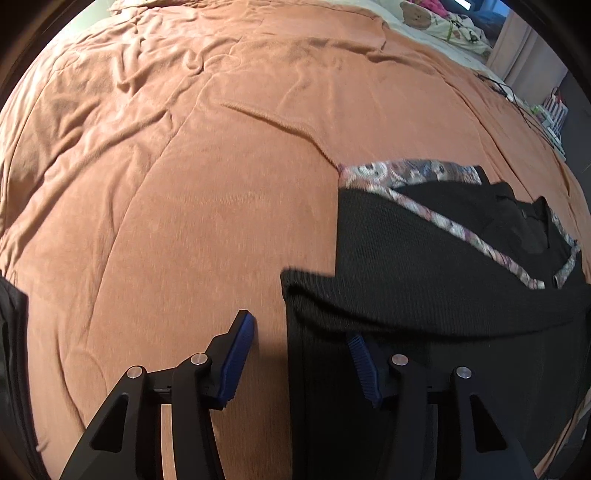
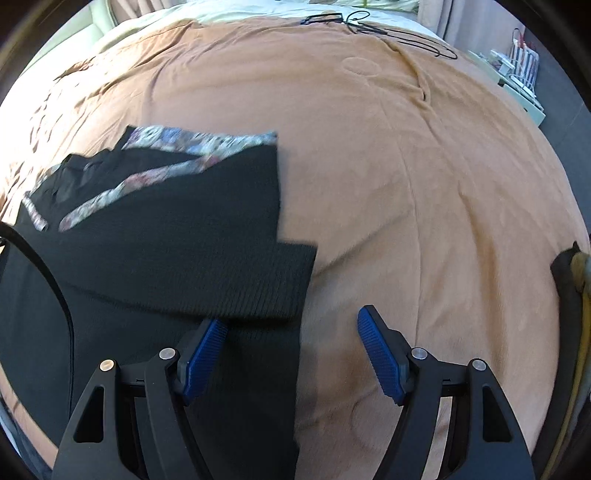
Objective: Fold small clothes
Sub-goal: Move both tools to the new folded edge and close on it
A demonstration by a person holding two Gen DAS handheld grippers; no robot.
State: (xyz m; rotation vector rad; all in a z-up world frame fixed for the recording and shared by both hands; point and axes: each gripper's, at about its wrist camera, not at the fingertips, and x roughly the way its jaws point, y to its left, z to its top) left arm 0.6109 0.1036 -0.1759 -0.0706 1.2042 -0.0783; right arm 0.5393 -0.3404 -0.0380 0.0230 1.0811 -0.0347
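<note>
Left wrist view: I see the orange bedspread [image 1: 207, 184] filling the field. Ahead and to the right of my left gripper [image 1: 301, 350] lies the black knit garment [image 1: 424, 280], ribbed, folded over, edged with floral trim [image 1: 410, 171]; no writing is legible. Left jaws apart, clamping nothing. My right gripper [image 2: 291, 347] likewise stands open over the garment's edge.

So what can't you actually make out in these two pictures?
- Black garment: lower part cut off by the bottom edge in both views; edges blurred.
- Left gripper: one pad's tip hidden under the black fabric, left view.
- Dark object at the right view's edge: cut off, unidentifiable.
- Cables on the bedspread: too small.
</note>
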